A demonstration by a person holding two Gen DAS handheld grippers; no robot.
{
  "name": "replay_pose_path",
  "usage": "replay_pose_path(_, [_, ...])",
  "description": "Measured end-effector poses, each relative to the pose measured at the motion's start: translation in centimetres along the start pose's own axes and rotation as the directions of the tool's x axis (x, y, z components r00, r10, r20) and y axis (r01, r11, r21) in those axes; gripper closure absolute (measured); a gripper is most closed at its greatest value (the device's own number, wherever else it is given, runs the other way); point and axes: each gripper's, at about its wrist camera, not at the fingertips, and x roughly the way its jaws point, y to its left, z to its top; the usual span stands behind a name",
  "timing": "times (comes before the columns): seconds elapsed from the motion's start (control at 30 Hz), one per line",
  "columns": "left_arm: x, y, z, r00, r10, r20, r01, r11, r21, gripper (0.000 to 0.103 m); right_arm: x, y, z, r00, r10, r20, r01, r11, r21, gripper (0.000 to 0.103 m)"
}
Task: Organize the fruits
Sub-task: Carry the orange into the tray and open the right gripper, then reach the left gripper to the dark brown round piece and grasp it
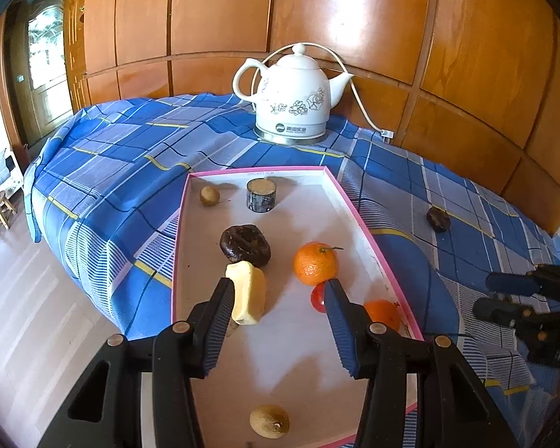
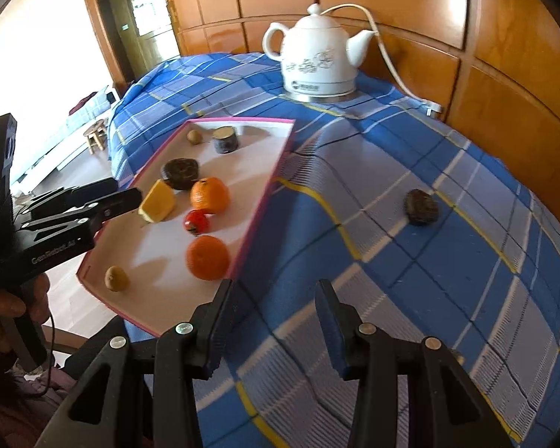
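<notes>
**Fruits on a pink-rimmed tray, 1 dark fruit left on the cloth**

Shallow cardboard tray (image 1: 373,239), pale matte floor and thin pink rim, lying on a blue checked cloth (image 1: 123,171) with yellow and white lines, soft and a little wrinkled.

On the tray, from far end to near end:
- 1 small tan round fruit (image 1: 209,195), dull skin.
- 1 short cylinder (image 1: 260,196), dark rough bark around, pale flat top.
- 1 dark brown lumpy fruit (image 1: 245,244), wrinkled and glossy.
- 1 pale yellow wedge (image 1: 247,293), smooth, cut faces flat.
- 1 orange (image 1: 314,263), round, pebbled skin, small green stem.
- 1 small red fruit (image 1: 318,297), shiny, half hidden behind a finger.
- 1 second orange (image 1: 382,313) close to the right rim.
- 1 tan round fruit (image 1: 269,421) at the near end.

Outside the tray, well apart on the cloth: 1 more dark wrinkled fruit (image 2: 421,207).

Left gripper (image 1: 280,283) above the tray, black arms with blue ribbed pads, spread apart, nothing pinched; left pad just beside the yellow wedge, touching or not cannot be told. Right gripper (image 2: 274,287) over bare cloth beside the tray, also spread, holding nothing.

At the back: white glazed kettle (image 1: 293,97) with grey flower print on a metal base, white cord, glossy wooden panels (image 1: 354,11) behind.
</notes>
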Motion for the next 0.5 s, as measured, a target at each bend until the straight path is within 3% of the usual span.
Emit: replay_pose_path(0.5, [0.1,-1.6,0.0,1.000,-0.006,-0.006,0.007,0.999,0.048,0.052,-1.5,-4.8,-0.9,0.995,-0.100,-0.001,0.100,0.994,0.040,0.058])
